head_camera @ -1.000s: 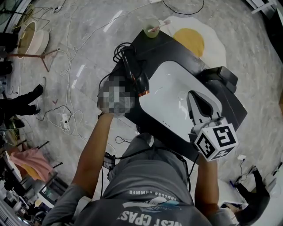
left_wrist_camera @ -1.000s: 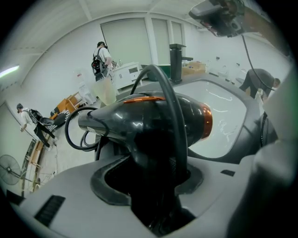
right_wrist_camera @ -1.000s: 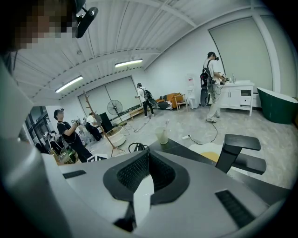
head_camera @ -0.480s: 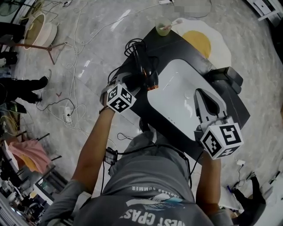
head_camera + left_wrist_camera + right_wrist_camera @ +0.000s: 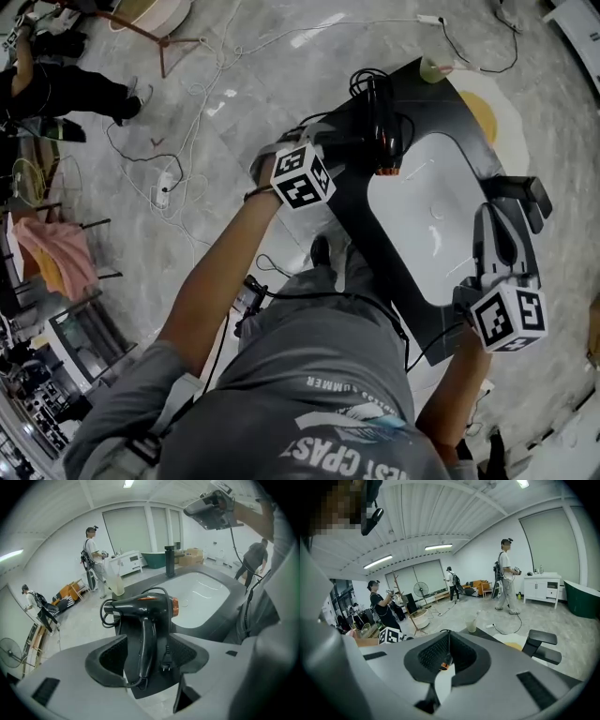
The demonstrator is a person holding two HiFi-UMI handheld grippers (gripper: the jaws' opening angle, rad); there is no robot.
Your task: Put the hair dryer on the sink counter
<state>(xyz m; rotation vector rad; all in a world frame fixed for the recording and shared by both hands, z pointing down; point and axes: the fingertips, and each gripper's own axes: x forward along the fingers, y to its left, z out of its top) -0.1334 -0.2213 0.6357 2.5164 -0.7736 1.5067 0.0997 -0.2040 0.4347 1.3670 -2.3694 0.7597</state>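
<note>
Now the black counter (image 5: 370, 246) stretches ahead of both grippers. Its white basin (image 5: 441, 197) lies ahead and to the right of the left gripper (image 5: 149, 645), and ahead of and below the right gripper (image 5: 449, 639). The left gripper hangs over the counter's left side, pointing steeply down. Its jaws have just been opening and stand wide apart, with the pads touching nothing. The right gripper, across the basin from the left one, has its jaws together at the tips and holds nothing. The dryer (image 5: 143, 609) lies on the counter just ahead of the left gripper, beside the basin's edge. Its body sits crosswise, with the orange-ringed nozzle (image 5: 175, 606) toward the basin on the right. Its handle runs back toward the gripper and shows through the gap between the jaws, apart from them. A black faucet (image 5: 169, 560) stands beyond the basin, far ahead of the left gripper. A pale cup (image 5: 117, 584) stands past the dryer, ahead and slightly left, near the counter's far end. The cord (image 5: 108, 617) coils at the dryer's left end, and the plug (image 5: 165, 660) lies just right of the handle.
</note>
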